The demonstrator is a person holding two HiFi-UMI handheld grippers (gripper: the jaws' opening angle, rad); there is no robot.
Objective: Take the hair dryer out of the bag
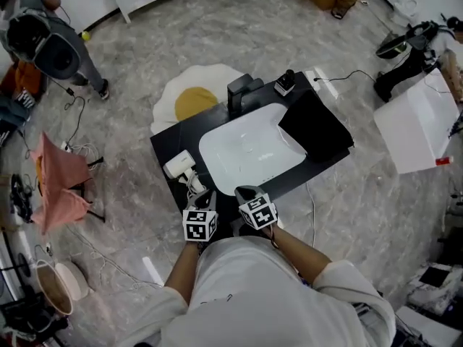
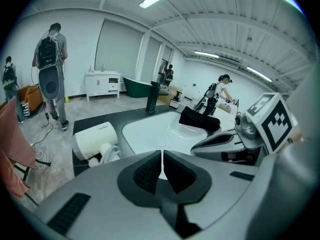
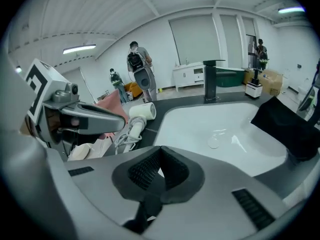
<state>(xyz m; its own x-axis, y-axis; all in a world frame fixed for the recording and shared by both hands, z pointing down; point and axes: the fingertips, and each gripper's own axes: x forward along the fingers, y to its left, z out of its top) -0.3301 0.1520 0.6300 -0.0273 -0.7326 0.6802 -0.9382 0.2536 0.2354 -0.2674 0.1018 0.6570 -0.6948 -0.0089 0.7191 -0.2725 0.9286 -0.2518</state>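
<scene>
The hair dryer (image 1: 181,166) lies on the table (image 1: 168,142), well apart from the bag (image 1: 316,125); the task looks done; the left gripper (image 2: 162,159) and right gripper (image 3: 160,156) have their fingers closed on nothing.

Closed, empty tongs (image 3: 160,154) before white sink (image 3: 200,129), hair dryer (image 3: 141,112) left.

Open basin (image 1: 246,154) centre, faucet (image 1: 239,92) behind, bag (image 1: 316,125) right, hair dryer (image 1: 180,165) left
</scene>
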